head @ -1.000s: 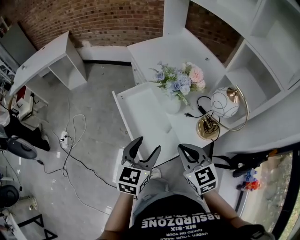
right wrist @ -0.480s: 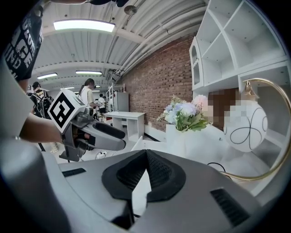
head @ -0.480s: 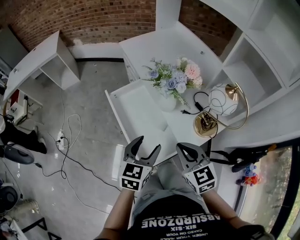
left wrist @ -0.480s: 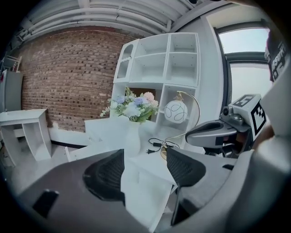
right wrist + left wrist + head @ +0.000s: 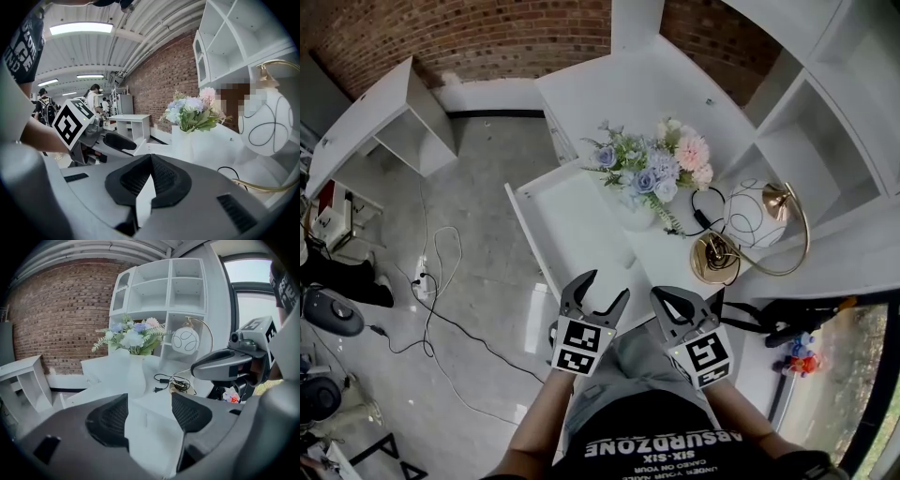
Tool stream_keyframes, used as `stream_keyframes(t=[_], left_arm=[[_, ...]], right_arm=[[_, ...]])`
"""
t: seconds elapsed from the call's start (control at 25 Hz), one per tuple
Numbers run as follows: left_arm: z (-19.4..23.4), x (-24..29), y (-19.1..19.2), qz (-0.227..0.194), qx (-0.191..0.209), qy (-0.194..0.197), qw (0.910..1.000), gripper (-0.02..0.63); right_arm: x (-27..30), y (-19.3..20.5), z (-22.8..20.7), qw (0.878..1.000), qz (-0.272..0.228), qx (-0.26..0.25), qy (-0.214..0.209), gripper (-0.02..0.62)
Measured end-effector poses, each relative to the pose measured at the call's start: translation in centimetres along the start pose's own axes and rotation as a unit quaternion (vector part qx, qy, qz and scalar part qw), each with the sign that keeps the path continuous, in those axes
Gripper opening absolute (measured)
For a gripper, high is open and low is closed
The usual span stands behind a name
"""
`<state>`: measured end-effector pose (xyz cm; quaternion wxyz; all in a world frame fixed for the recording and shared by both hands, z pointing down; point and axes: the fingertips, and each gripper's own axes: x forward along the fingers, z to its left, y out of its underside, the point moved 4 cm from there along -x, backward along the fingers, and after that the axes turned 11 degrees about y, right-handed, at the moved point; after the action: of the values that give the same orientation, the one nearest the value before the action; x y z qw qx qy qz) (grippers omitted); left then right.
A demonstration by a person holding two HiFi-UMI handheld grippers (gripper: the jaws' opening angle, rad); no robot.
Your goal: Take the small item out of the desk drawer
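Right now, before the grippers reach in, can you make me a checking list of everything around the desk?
Surface: white desk, mostly bare.
Job's things: drawer pulled open; no small item seen inside from the head view.
Clutter: vase of flowers; globe lamp on a gold base.
Grippers: left gripper open, nothing between its jaws; right gripper shut, empty.
Cables: black cable lying on the desk by the lamp; power strip with cables on the floor.
Surroundings: brick wall, white shelves, second white desk.
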<state>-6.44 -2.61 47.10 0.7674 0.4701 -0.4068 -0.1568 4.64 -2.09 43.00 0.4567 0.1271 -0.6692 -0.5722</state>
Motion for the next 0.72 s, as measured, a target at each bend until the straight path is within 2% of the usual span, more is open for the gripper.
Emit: stream_keyframes(t=[0.4, 0.72], left_arm=[[2.9, 6.7, 2.9, 0.070, -0.022, 0.033, 0.9967, 0.275], [4.6, 11.2, 6.2, 0.104, -0.034, 0.053, 0.9926, 0.275]], right_arm=[[2.9, 0.2, -2.6, 1.000, 0.015, 0.012, 0.003, -0.003], [4.4, 1.0, -3.9, 0.999, 0.028, 0.023, 0.011, -0.003]])
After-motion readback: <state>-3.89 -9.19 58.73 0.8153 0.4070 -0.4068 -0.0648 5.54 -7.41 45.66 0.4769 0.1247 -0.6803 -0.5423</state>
